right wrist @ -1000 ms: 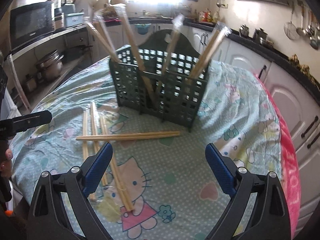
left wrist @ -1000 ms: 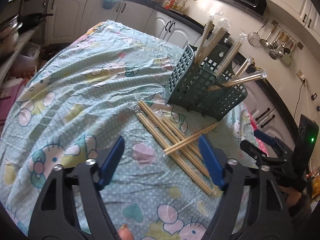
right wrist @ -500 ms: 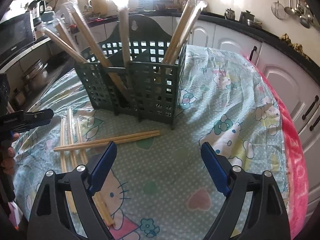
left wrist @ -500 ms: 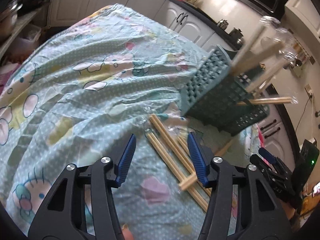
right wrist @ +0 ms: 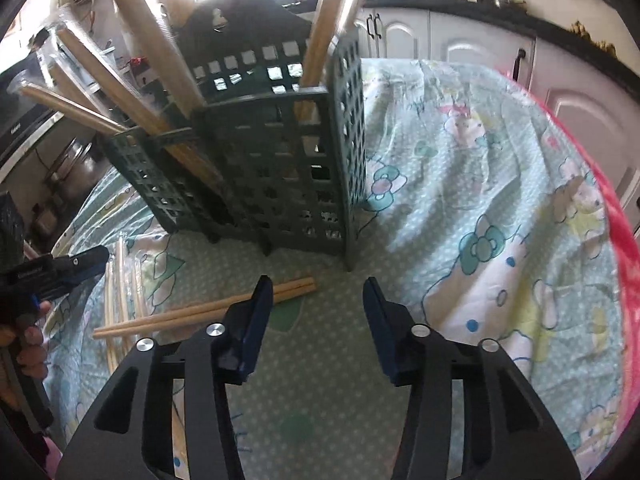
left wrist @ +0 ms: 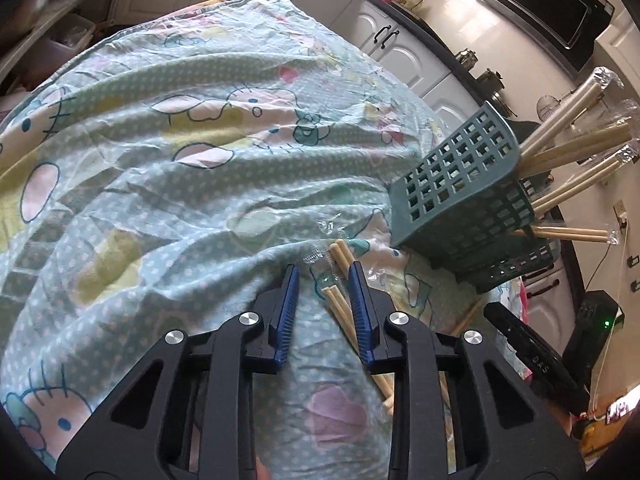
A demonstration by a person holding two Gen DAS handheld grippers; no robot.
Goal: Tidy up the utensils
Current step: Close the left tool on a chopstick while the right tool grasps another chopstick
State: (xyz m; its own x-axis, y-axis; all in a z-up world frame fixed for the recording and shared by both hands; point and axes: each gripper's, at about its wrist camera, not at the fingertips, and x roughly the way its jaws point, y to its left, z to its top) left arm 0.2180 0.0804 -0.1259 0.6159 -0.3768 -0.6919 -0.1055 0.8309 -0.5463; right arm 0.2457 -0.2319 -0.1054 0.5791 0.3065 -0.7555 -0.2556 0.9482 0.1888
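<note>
A green lattice caddy (left wrist: 460, 200) (right wrist: 280, 160) stands on the cartoon-print tablecloth (left wrist: 160, 160), with wrapped wooden chopsticks (left wrist: 572, 128) (right wrist: 132, 92) leaning out of it. More chopsticks lie loose in front of it. My left gripper (left wrist: 324, 272) is low over one wrapped pair (left wrist: 336, 300). Its jaws are closing with that pair between them, close to the right pad, with a gap at the left pad. My right gripper (right wrist: 318, 284) is closing too. The end of a bare pair (right wrist: 200, 316) reaches just past its left finger, and neither pad presses on it.
The right gripper (left wrist: 532, 356) shows at the lower right of the left wrist view. The left gripper (right wrist: 60, 272) and a person's hand (right wrist: 28, 340) show at the left of the right wrist view. White cabinets (right wrist: 480, 52) ring the table. A pink cloth (right wrist: 624, 220) edges its right side.
Both grippers have come forward and down toward the loose chopsticks, and both pairs of jaws have narrowed. The left one now straddles a wrapped pair. The caddy looms nearer in the right view.
</note>
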